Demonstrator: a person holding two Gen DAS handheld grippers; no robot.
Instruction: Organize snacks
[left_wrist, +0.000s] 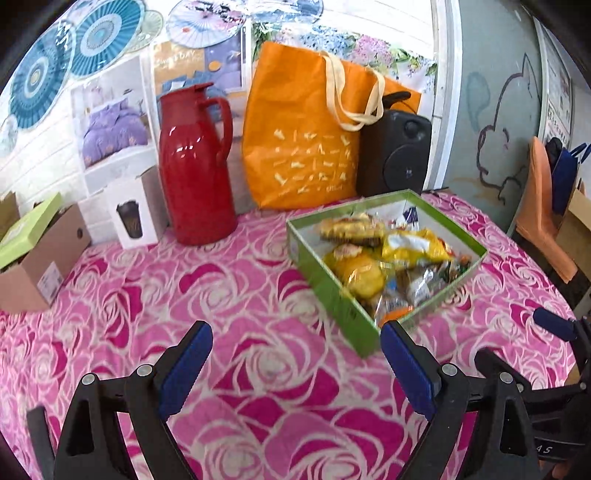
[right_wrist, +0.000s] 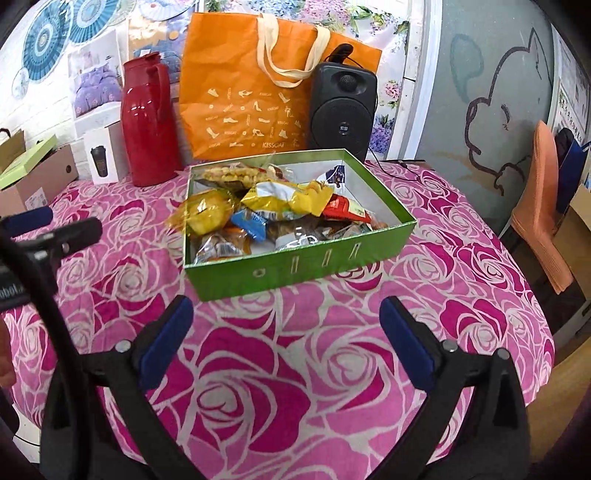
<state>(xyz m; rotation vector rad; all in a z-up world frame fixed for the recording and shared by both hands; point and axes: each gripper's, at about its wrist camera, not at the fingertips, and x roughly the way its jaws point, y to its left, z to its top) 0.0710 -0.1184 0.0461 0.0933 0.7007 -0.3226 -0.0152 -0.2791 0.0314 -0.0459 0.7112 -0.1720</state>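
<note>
Rose tablecloth (right_wrist: 295, 369); box's (right_wrist: 295, 266) lower snacks (right_wrist: 266, 206) buried

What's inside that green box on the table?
The green box holds a pile of wrapped snacks: a yellow bag, a red packet, a blue packet. Whatever lies beneath them is covered.

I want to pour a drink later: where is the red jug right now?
The red jug stands at the back of the table in both views, left of the orange bag, with a white cup box on its other side.
</note>
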